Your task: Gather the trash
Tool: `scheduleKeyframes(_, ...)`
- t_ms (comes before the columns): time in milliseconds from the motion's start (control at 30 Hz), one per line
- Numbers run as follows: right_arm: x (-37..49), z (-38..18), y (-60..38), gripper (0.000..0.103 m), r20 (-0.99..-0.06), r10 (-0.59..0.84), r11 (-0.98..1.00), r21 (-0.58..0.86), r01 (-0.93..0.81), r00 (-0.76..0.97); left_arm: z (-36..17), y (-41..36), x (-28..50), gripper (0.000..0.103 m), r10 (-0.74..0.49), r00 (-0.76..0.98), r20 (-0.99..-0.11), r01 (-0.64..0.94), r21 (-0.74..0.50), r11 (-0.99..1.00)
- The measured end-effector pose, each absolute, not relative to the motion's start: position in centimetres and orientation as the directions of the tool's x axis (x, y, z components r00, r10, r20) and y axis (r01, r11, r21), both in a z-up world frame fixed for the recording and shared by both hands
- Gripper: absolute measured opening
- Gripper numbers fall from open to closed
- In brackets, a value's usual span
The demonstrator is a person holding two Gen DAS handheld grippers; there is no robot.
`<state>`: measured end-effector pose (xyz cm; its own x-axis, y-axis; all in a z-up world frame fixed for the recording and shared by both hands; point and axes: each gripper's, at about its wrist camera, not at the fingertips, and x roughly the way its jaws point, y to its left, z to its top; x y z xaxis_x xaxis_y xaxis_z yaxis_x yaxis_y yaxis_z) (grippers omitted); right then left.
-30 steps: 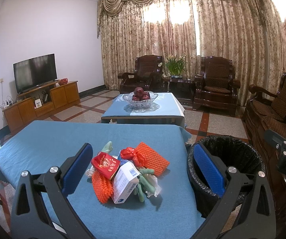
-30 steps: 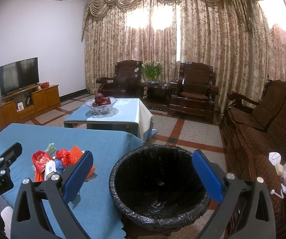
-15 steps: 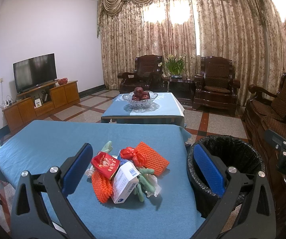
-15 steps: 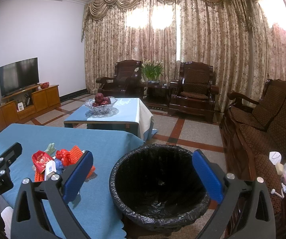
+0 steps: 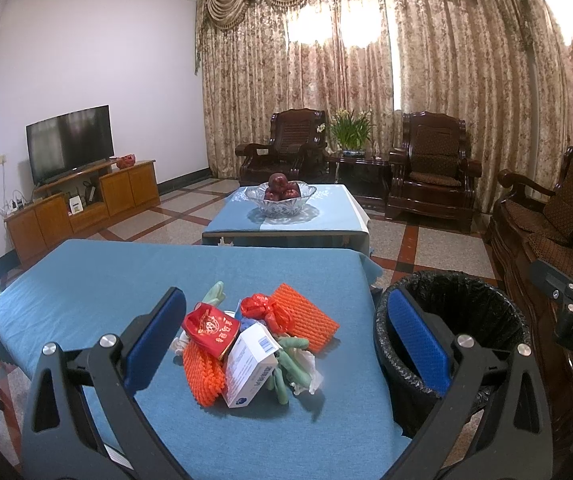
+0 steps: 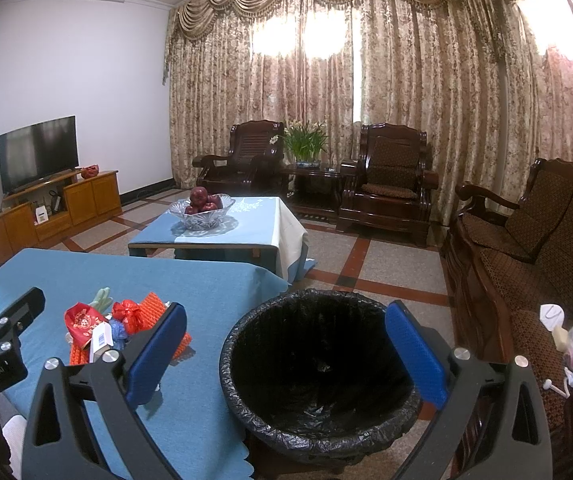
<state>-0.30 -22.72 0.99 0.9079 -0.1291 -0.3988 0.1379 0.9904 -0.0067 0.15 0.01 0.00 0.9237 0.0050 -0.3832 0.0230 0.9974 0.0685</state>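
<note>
Right then, both grippers were up over the near table and nothing had been grabbed.
Left gripper (image 5: 286, 344): jaws spread wide and empty, hovering above the trash pile, its blue pads (image 5: 154, 336) framing the heap from either side without touching it.
Right gripper (image 6: 286, 344): jaws released too, empty, poised over the trash bin with one pad on each side of the bin's mouth in the right wrist view.
Trash pile (image 5: 254, 344): heaped on the blue tablecloth (image 5: 106, 280), near the table edge closest to the bin.
Red packet (image 5: 211, 327): on top of the pile, on the side away from the bin, printed in gold.
White box (image 5: 251, 364): tilted against the pile's near side, barcode on its upper end.
Orange foam nets (image 5: 306, 316): one lay on the pile's bin side, another (image 5: 202, 376) stuck out at the near side under the red packet.
Red plastic wrapper (image 5: 260, 306): crumpled, at the far middle of the pile.
Pale green pieces (image 5: 290, 364): tangled at the near side beside the box; what they were, I couldn't tell.
Trash bin (image 6: 322, 376): on the floor just beside the table, lined with a black bag, inside looked dark.
Fruit bowl (image 5: 286, 196): glass, with red apples, on the low table well beyond the pile.
</note>
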Motion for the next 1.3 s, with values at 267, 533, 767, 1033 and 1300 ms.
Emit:
scheduleKeyframes(267,-0.3,1.0,-22.7,0.097,-0.399,-0.129,0.99,-0.006,0.138,0.908,0.0,0.0,0.2,0.098,0.005,0.923,-0.384,0.023,0.068,0.997)
scheduleKeyframes(533,-0.3,1.3,-22.8,0.097,-0.398,-0.128,0.991,-0.006,0.136,0.909,0.0,0.0,0.2,0.098,0.005,0.922,-0.387,0.023,0.066,0.998)
scheduleKeyframes(767,1.0,-1.7,-21.4,0.097,-0.41,-0.116,0.992,-0.007,0.124,0.905,-1.4,0.6,0.2,0.098,0.011,0.921,-0.39,0.018,0.071,0.997)
scheduleKeyframes(1033,4.4,-4.7,-19.4,0.097,-0.474,-0.046,0.998,0.012,0.058,0.879,-6.0,4.7,2.5,0.098,0.036,0.904,-0.427,-0.011,0.062,0.998)
scheduleKeyframes(1300,8.2,-8.6,-14.9,0.079,-0.555,0.085,0.996,0.053,-0.067,0.827,-11.0,11.1,3.8,0.098,0.12,0.855,-0.505,-0.093,0.078,0.993)
